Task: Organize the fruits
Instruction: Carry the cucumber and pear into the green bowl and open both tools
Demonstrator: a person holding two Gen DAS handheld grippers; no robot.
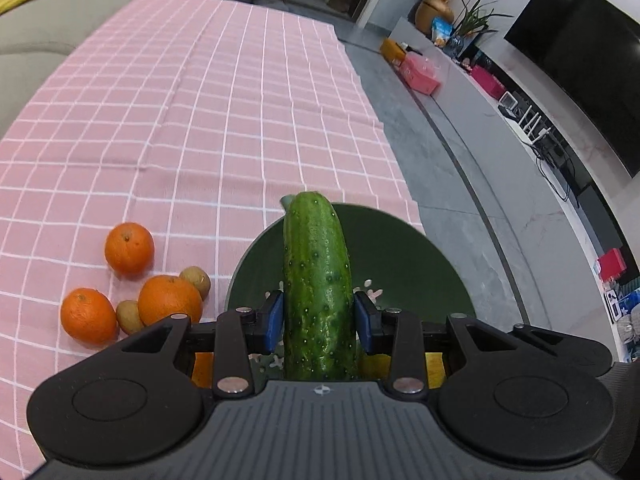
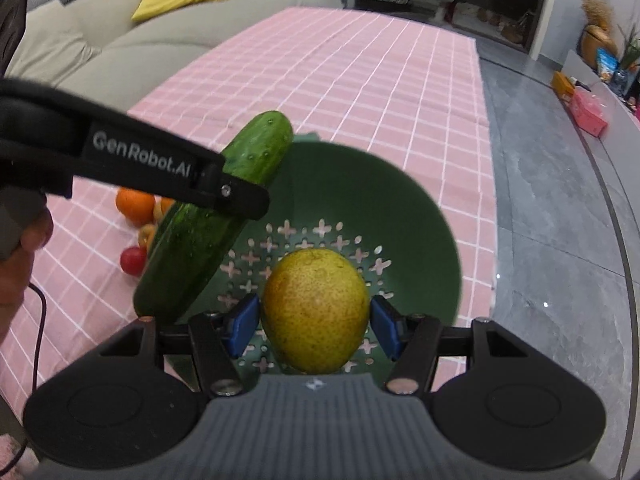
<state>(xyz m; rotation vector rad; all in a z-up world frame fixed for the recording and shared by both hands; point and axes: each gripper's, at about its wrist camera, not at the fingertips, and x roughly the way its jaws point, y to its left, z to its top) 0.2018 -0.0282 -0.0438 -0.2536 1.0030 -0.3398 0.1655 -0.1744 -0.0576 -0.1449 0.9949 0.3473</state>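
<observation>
My left gripper (image 1: 319, 318) is shut on a green cucumber (image 1: 318, 280) and holds it above the green colander bowl (image 1: 400, 248). In the right wrist view the cucumber (image 2: 212, 224) hangs tilted over the bowl's left rim, with the left gripper (image 2: 224, 192) across it. My right gripper (image 2: 316, 322) is shut on a yellow-green pear (image 2: 316, 310) above the perforated floor of the bowl (image 2: 400, 200).
Three oranges (image 1: 129, 253) and small brown fruits (image 1: 196, 279) lie on the pink checked tablecloth (image 1: 200, 120) left of the bowl. A small red fruit (image 2: 134, 261) lies there too. The table's right edge drops to a grey floor (image 1: 460, 200). A sofa (image 2: 120, 40) stands beyond.
</observation>
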